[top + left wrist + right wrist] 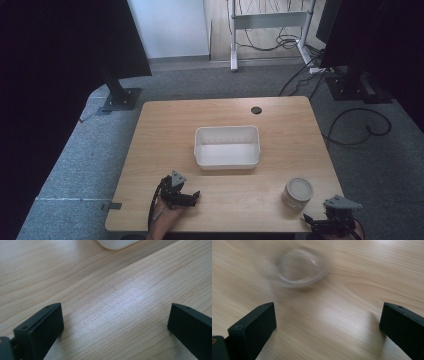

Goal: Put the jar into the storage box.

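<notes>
Your right claw [327,218], jaws spread and empty at lower right, faces the clear jar [298,192] just beside it, ready to grasp; your left claw [187,197] rests spread, below the white tub [227,159]

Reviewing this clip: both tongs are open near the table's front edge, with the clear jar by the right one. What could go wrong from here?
1. The jar is clear, round and blurred in the right gripper view; the right tongs may misjudge it and tip it or push it away.
2. The jar sits close to the table's front edge, so a nudge could send it off.
3. Carrying it toward the white bin risks clipping the rim.
</notes>
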`<state>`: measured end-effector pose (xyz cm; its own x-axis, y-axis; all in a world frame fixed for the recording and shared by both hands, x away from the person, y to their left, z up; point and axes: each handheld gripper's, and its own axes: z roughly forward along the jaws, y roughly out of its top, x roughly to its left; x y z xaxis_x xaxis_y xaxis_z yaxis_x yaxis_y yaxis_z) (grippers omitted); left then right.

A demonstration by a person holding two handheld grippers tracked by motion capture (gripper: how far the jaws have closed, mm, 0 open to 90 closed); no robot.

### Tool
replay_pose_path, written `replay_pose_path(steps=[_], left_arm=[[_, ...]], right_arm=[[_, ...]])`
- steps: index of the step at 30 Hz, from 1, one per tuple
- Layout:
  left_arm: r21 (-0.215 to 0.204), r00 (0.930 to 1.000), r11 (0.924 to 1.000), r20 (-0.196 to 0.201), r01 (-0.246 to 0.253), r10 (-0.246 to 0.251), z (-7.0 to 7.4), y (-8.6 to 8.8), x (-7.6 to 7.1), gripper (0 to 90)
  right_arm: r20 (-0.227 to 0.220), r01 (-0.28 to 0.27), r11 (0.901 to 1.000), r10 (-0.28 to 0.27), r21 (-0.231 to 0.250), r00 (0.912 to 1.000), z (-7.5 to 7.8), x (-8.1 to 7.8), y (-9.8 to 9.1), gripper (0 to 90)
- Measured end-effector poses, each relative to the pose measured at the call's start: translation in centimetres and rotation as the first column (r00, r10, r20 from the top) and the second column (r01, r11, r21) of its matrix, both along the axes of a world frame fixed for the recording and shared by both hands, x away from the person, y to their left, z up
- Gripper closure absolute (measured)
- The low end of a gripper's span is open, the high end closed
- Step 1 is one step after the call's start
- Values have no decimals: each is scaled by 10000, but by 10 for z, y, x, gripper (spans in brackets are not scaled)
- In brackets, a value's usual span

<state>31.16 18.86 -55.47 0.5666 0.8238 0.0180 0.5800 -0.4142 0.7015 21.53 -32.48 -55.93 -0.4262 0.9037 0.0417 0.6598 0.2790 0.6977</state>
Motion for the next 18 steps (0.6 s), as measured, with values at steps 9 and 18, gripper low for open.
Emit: replay_pose_path(steps=[9,18], left_arm=[[-13,10000,10000,16,1,-1,0,0,0,1],[-14,10000,10000,16,-1,1,0,0,0,2]], right_arm=[[213,214,9997,-210,-141,9996,-2,-5,-4,13],[94,299,9993,-297,-210,9995,-1,-5,-3,4]])
